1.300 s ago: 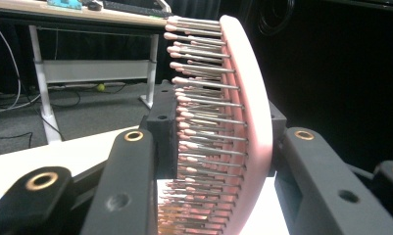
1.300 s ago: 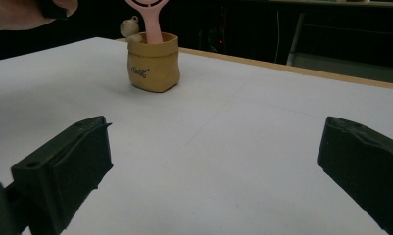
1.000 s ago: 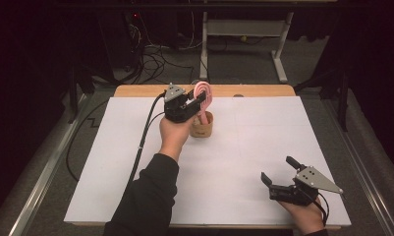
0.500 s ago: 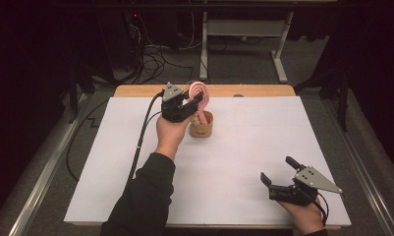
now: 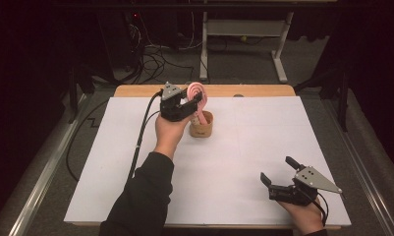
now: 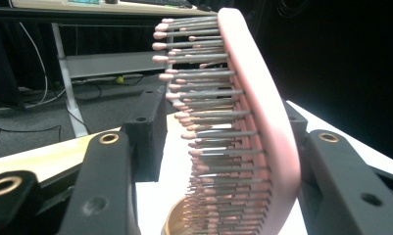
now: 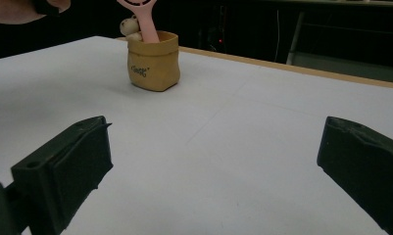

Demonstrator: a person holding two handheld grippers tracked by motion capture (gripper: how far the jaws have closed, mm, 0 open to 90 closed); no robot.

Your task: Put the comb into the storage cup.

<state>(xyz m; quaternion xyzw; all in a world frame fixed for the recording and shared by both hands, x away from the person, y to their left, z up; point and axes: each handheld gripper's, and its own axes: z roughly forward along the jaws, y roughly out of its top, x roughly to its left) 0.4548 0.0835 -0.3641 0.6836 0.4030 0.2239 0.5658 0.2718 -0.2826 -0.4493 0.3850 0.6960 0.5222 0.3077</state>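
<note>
Your left gripper (image 5: pixel 194 101) hovers at the pink hairbrush (image 5: pixel 198 98), which stands handle-down in a small tan cup (image 5: pixel 201 125) near the table's far edge. Its long axis runs nearly upright, head uppermost, bristles facing your left jaw. The jaws have just been opening, the brush head between them, loosely bracketed. Your right gripper (image 5: pixel 278 173) rests released, near the white table (image 5: pixel 243 147) edge closest to you. Beyond lie a dark room, cables and a desk frame (image 5: pixel 243 29).

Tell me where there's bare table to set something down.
Free: the white table between the tan cup and the right gripper, plus the far right side. Crowded: around the cup, where the left gripper brackets the pink brush.
</note>
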